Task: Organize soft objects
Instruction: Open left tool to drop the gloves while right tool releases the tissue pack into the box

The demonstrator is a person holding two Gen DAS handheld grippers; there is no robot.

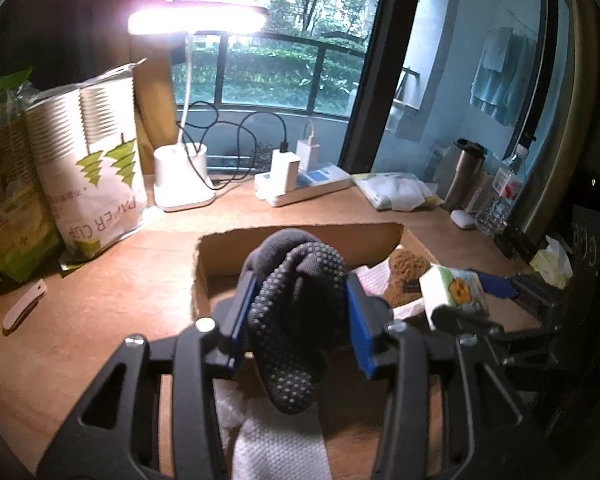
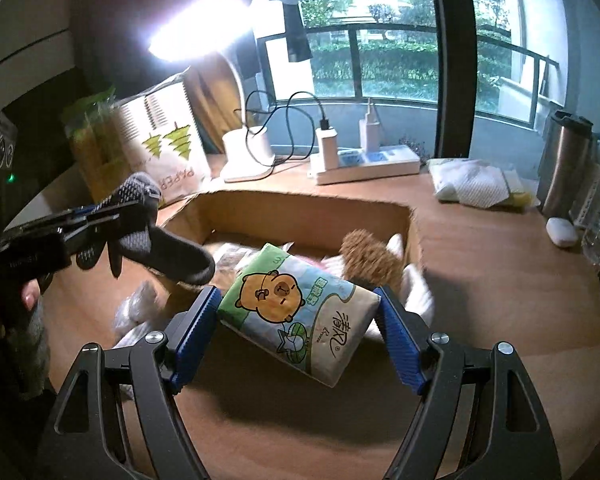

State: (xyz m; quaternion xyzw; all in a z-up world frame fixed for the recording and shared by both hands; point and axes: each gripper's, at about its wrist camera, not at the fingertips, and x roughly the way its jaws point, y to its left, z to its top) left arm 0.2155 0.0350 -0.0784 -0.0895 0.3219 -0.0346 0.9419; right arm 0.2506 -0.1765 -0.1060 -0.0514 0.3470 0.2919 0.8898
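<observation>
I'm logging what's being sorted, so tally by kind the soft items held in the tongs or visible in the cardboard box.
Dotted grey glove, held in the left tongs: 1
Tissue pack with bear print, held in the right tongs: 1
Brown plush toy, in the cardboard box: 1
Total: 3, leaving out the pale items in the box that are too hidden to identify.
</observation>
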